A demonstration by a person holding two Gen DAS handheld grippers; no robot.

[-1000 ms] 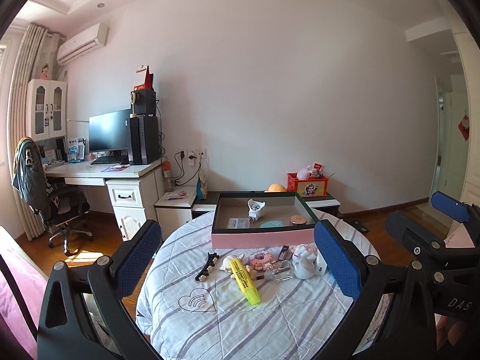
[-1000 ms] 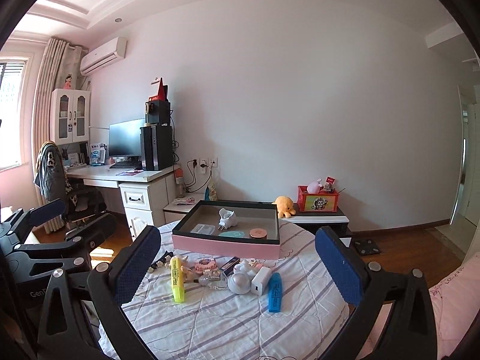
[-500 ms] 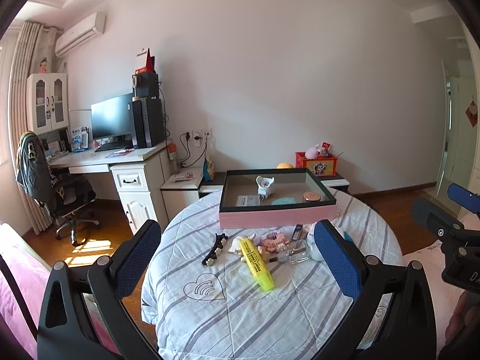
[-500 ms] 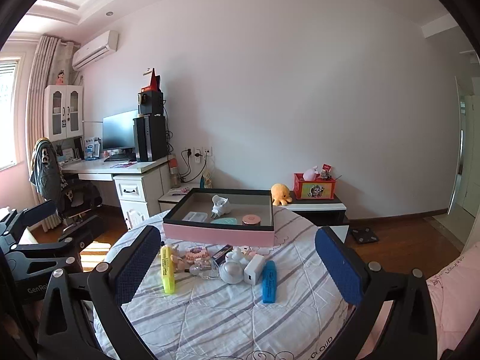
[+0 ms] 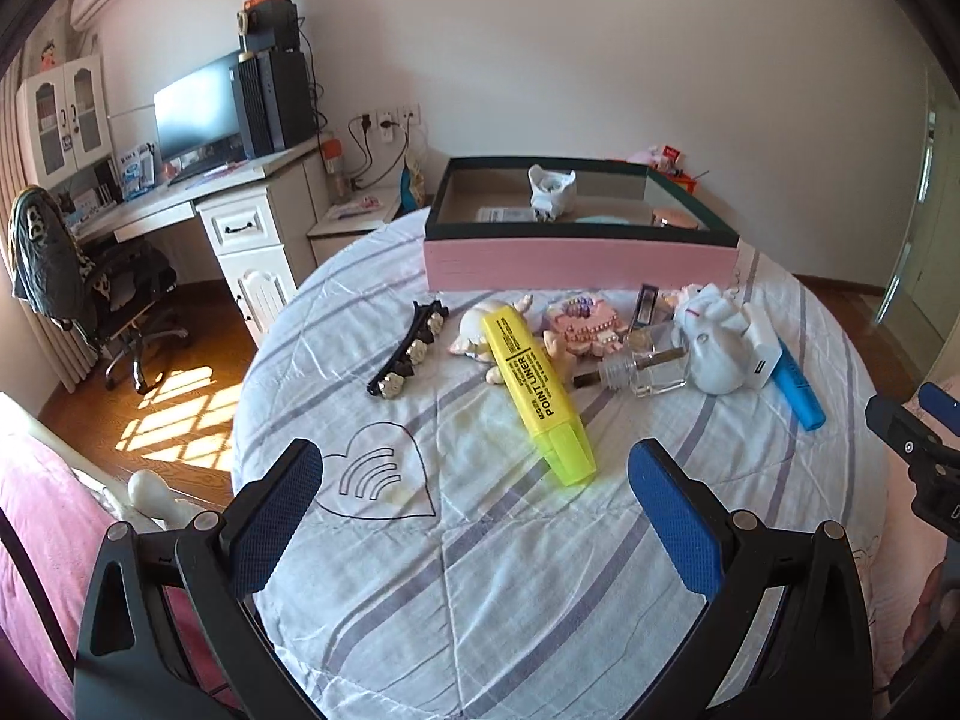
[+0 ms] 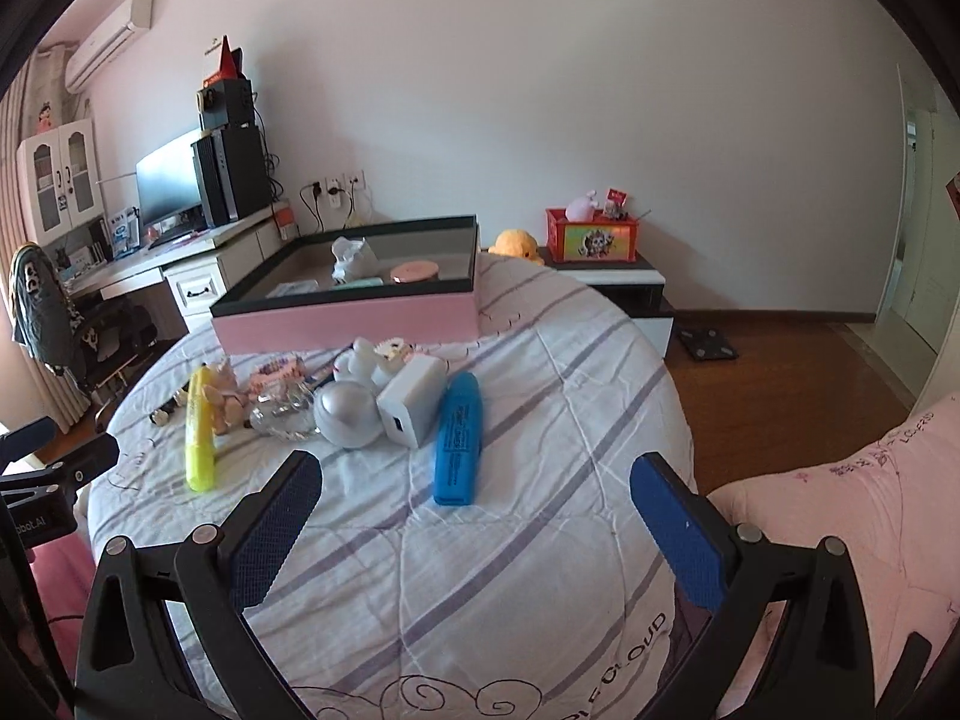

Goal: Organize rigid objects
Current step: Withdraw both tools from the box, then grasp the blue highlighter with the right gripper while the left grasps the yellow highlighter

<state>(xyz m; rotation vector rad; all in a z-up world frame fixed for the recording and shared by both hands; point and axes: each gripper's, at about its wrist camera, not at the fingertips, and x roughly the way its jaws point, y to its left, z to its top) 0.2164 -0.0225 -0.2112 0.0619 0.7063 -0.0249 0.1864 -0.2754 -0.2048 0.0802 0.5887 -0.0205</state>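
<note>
A pink box (image 5: 576, 258) (image 6: 348, 318) with a dark rim stands at the far side of a round table; a white figure, a round pink compact and cards lie inside. In front of it lie a yellow highlighter (image 5: 537, 393) (image 6: 199, 429), a black hair clip (image 5: 408, 354), a pink toy (image 5: 579, 330), a glass bottle (image 5: 645, 369) (image 6: 282, 414), a white charger (image 6: 414, 399) and a blue highlighter (image 5: 795, 384) (image 6: 457, 438). My left gripper (image 5: 474, 492) hovers open just short of the yellow highlighter. Nothing sits between the fingers of my right gripper (image 6: 474, 498), which is open near the blue highlighter.
The table carries a striped quilted cloth (image 5: 510, 570) (image 6: 540, 420). A desk with a monitor (image 5: 198, 108) and an office chair (image 5: 90, 276) stand to the left. A low cabinet with a red box (image 6: 591, 237) is behind. Pink bedding (image 6: 840, 510) lies at the right.
Both grippers have come closer to the table and tilted down, so the objects now fill more of each view. Both stay open and empty.
</note>
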